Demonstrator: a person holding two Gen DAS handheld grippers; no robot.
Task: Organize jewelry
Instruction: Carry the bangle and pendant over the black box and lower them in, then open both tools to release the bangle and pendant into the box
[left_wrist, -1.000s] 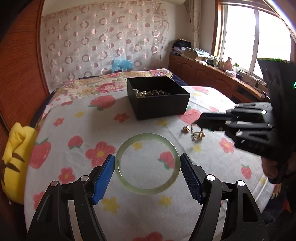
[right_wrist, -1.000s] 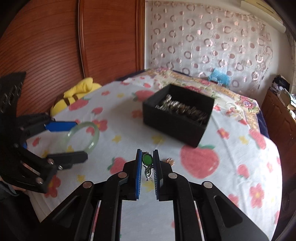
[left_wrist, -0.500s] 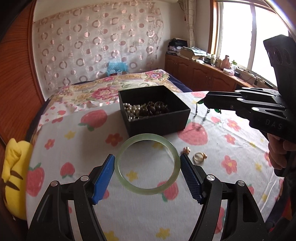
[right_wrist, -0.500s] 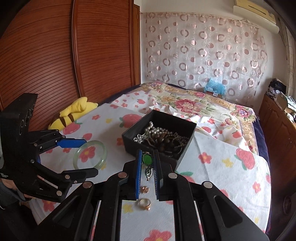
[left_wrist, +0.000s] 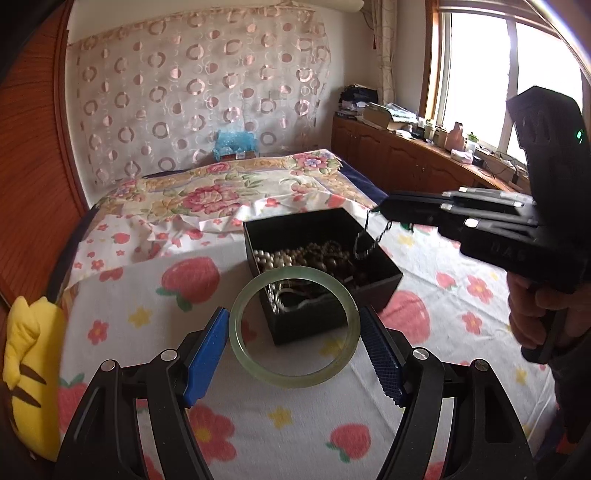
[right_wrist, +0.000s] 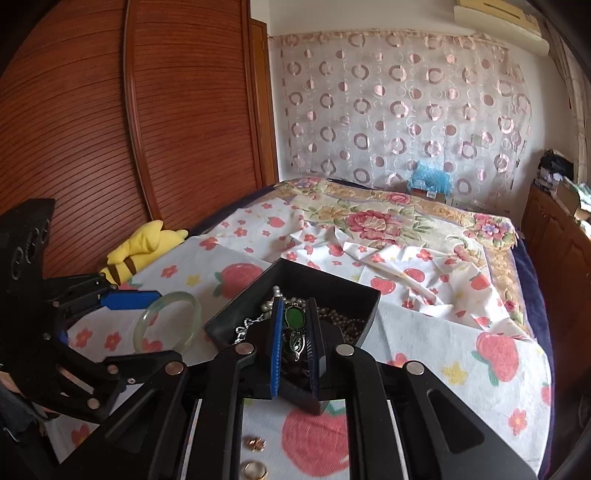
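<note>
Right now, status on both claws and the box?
Left claw holds pale green bangle. Right claw shut on green-stone pendant, over open black box. Path clear.

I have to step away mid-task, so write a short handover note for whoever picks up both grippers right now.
Left gripper: shut on the green bangle, carried in front of the black box.
Right gripper: shut on the green pendant, chain dangling over the box.
Done: pearls and beads already lie in the box.
Left: drop the pendant and bangle into the box, then collect the gold ring and the small earring from the bedsheet.
</note>
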